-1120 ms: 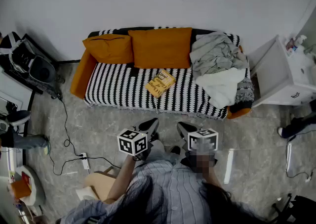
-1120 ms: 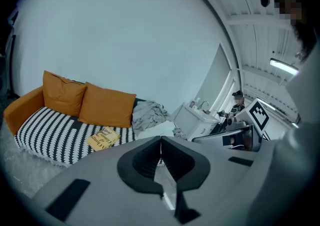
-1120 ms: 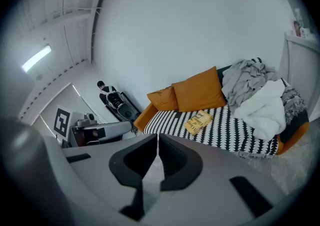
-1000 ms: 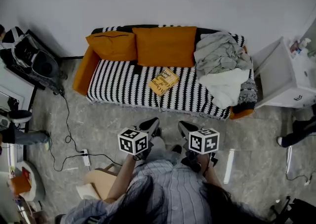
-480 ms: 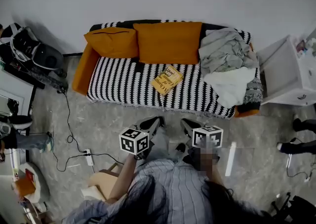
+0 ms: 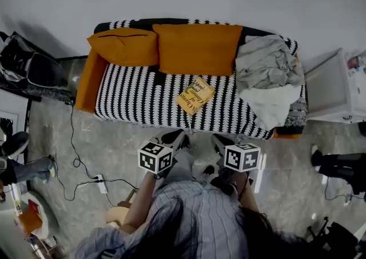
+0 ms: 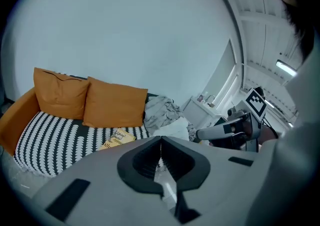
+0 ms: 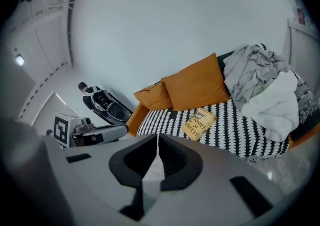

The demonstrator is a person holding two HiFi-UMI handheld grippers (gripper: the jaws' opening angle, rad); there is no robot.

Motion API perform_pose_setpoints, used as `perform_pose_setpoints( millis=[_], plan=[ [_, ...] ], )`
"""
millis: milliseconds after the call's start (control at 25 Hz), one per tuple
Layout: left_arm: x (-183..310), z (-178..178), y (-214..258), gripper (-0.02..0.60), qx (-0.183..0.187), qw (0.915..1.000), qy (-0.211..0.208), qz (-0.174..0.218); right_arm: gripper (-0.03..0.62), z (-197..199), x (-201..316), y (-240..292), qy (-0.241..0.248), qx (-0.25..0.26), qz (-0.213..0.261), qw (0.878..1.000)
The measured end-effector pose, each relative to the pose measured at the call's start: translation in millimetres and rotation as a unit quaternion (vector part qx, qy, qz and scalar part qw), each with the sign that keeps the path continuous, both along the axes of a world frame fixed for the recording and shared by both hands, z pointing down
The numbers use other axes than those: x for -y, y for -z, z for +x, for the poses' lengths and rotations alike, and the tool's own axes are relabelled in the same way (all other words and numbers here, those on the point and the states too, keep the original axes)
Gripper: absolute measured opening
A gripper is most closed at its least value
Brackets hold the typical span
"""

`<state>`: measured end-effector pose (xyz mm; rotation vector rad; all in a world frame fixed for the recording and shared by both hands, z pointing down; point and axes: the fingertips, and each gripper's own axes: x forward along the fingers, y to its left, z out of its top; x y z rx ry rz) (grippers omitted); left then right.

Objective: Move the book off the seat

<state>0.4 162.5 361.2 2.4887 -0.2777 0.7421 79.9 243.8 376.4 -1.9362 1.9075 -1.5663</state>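
The left gripper and right gripper are held low, side by side but apart, both pointing forward. Each has its jaws pressed together with nothing between them. The bare left forearm reaches forward. The right forearm is mostly hidden and seems bent alike.

My head view looks steeply down on the sofa from high up. Both gripper views face it from low, not near; all share its seat.
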Motion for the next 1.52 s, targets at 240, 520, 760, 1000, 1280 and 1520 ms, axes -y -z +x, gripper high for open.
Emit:
perform_pose_setpoints(
  millis=[240, 520, 760, 1000, 1280, 1520],
  plan=[
    [51.8, 1.2, -15.3, 0.011, 0.006, 0.9995, -0.032, -0.003, 0.025, 2.7, 52.4, 0.6, -0.022, 0.011, -0.012, 1.000],
    [93.8, 5.2, -21.9, 0.011, -0.001, 0.9966, -0.082, 0.009, 0.025, 10.5, 99.8, 4.9, -0.046, -0.001, -0.014, 0.999],
    [115.3, 4.2, -30.5, 0.011, 0.002, 0.9948, -0.099, 0.022, 0.024, 13.4, 118.7, 7.8, -0.057, -0.005, -0.016, 0.998],
    [121.7, 1.9, -41.2, 0.011, -0.005, 0.9971, -0.076, 0.002, 0.025, 29.4, 121.0, 1.6, -0.068, -0.007, -0.032, 0.997],
    [128.4, 0.0, -54.6, 0.011, 0.000, 0.9990, -0.036, -0.025, 0.025, 56.4, 132.4, -14.7, -0.048, -0.011, -0.057, 0.997],
    [136.3, 10.7, -69.3, 0.011, 0.002, 0.9991, 0.003, -0.041, 0.025, 97.1, 150.1, -27.5, -0.010, -0.038, -0.074, 0.997]
  ],
)
